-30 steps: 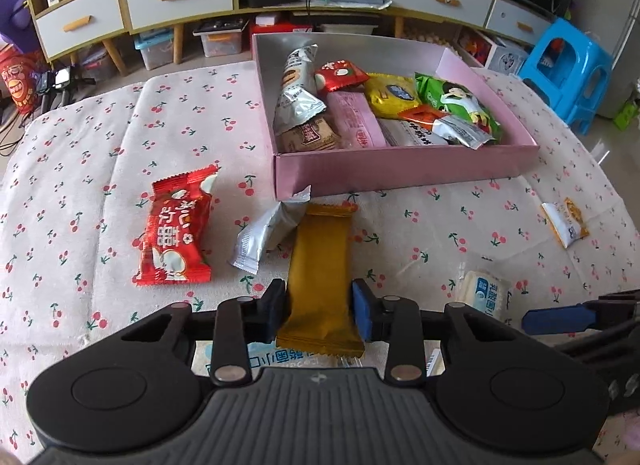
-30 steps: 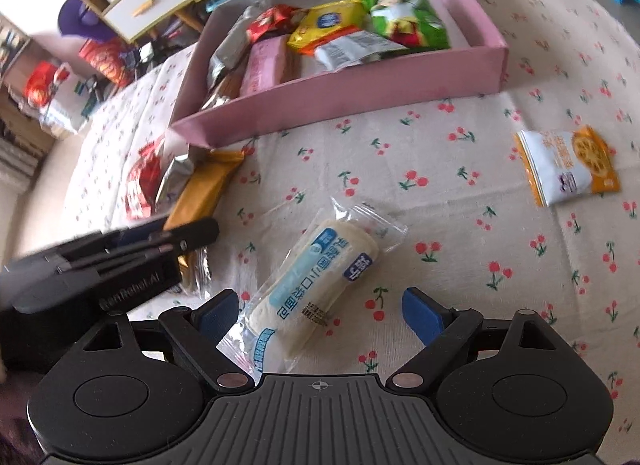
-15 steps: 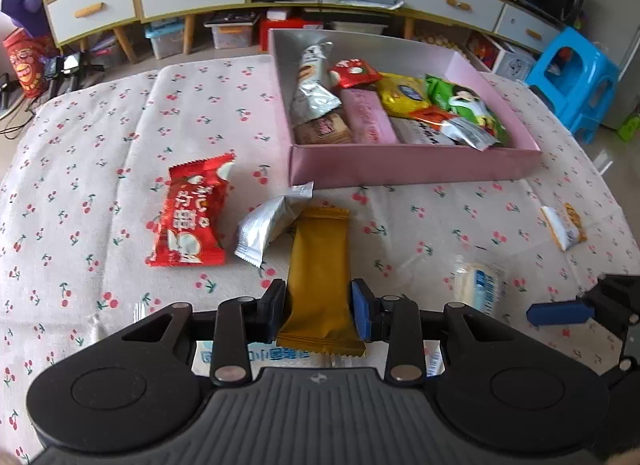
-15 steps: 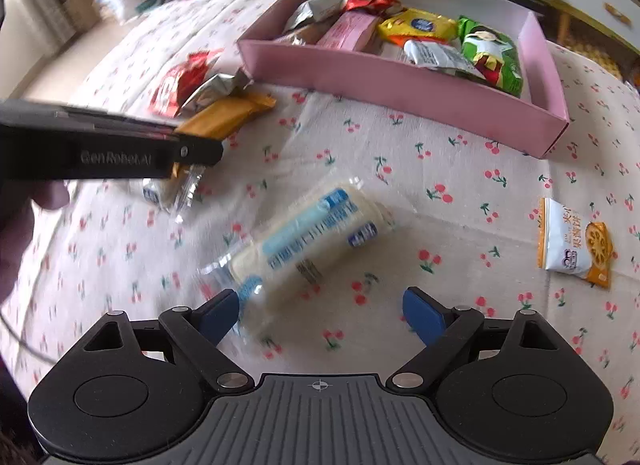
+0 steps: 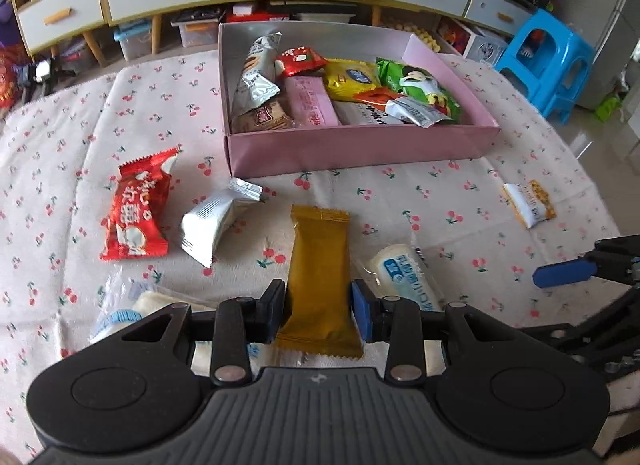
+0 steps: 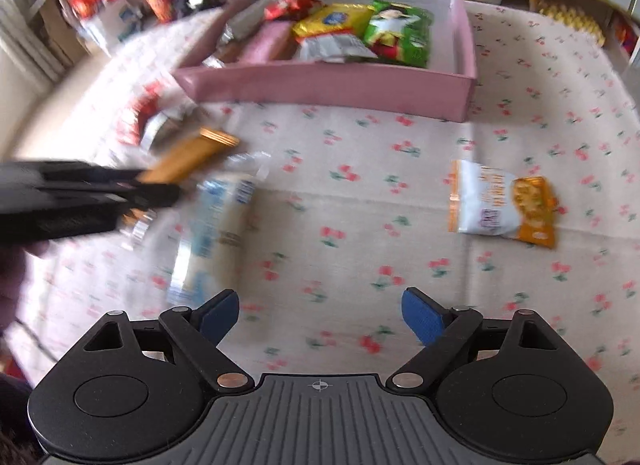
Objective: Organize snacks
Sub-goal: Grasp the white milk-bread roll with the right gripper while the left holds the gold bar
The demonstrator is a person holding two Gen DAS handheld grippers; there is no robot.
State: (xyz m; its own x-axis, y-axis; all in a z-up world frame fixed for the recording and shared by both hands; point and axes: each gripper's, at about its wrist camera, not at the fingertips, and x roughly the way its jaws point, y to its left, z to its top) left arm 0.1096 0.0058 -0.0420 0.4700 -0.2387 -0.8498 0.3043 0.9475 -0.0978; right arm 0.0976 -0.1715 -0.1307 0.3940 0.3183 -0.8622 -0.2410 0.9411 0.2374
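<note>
Snacks: left wrist view, left gripper (image 5: 318,299) clamps mustard-yellow foil bar (image 5: 318,277) above the cloth, presumably bound for pink cardboard box (image 5: 360,149). Right wrist view: right gripper (image 6: 320,315) empty, jaws wide, likely approaching orange-white sachet (image 6: 502,209).

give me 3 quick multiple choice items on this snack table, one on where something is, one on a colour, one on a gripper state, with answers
1. Where does the white and orange packet lie?
A. inside the pink box
B. alone on the cloth, right of the other loose snacks
C. under the red packet

2. What colour is the packet between the left gripper's fingers?
A. mustard gold
B. green
C. silver

3. How does the right gripper stand?
A. shut on the white roll
B. shut on nothing
C. open, nothing between its fingers

Answers:
1 B, it rests by itself on the cherry-print cloth, outside the pink box.
2 A, the gold packet sits clamped between the pads.
3 C, the blue pads stand wide apart over bare cloth.
</note>
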